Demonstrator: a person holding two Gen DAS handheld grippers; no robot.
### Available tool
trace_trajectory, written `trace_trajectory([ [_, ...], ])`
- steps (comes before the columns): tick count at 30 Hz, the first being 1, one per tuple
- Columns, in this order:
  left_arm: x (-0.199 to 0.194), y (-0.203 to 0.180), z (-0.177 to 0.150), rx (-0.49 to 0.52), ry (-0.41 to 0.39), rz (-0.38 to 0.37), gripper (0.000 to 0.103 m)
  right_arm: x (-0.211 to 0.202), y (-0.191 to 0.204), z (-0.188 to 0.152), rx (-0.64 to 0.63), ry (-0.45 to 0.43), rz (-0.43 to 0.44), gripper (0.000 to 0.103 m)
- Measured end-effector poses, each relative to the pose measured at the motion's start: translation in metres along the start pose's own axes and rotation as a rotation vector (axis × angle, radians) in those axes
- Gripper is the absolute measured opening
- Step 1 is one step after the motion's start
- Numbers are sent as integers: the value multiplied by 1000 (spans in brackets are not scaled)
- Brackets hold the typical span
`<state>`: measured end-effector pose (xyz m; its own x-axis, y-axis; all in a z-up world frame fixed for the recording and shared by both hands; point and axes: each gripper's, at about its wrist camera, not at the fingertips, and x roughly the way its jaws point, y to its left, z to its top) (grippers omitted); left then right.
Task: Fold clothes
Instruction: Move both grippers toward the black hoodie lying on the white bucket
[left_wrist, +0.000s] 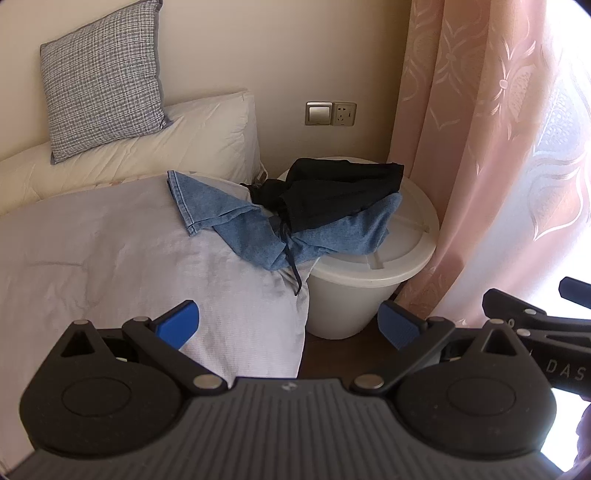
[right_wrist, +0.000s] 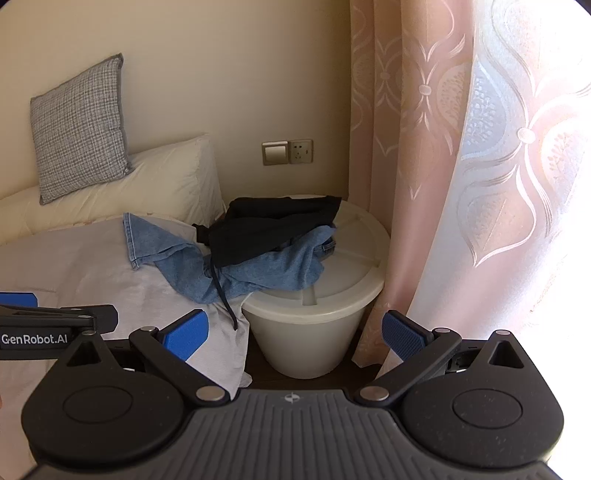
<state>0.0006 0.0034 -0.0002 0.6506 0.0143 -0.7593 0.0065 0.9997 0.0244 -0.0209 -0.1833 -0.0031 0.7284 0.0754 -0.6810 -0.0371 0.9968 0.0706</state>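
Both tongs, left (left_wrist: 288, 326) and right (right_wrist: 295, 336), are seen released, grasping nothing. Jeans (left_wrist: 258, 236) are draped from bed (left_wrist: 110, 266) onto bucket lid (left_wrist: 406, 243) at far right; black garment (left_wrist: 332, 192) is laid on top.

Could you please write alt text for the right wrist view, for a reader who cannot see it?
The open right gripper hovers empty before a black garment piled on blue jeans, both draped across a white lidded bucket and the bed edge. Pillows, a wall socket and a pink curtain stand behind; the left gripper enters at left.
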Motion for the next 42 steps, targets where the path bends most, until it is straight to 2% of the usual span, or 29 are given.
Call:
trace_trajectory([
  [25,9,24,4,-21,7,5,102,17,13,6,-24,4,-4,103],
  [42,26,30,22,-41,-2,-5,102,30,14,28,-42,-13,-15,103],
])
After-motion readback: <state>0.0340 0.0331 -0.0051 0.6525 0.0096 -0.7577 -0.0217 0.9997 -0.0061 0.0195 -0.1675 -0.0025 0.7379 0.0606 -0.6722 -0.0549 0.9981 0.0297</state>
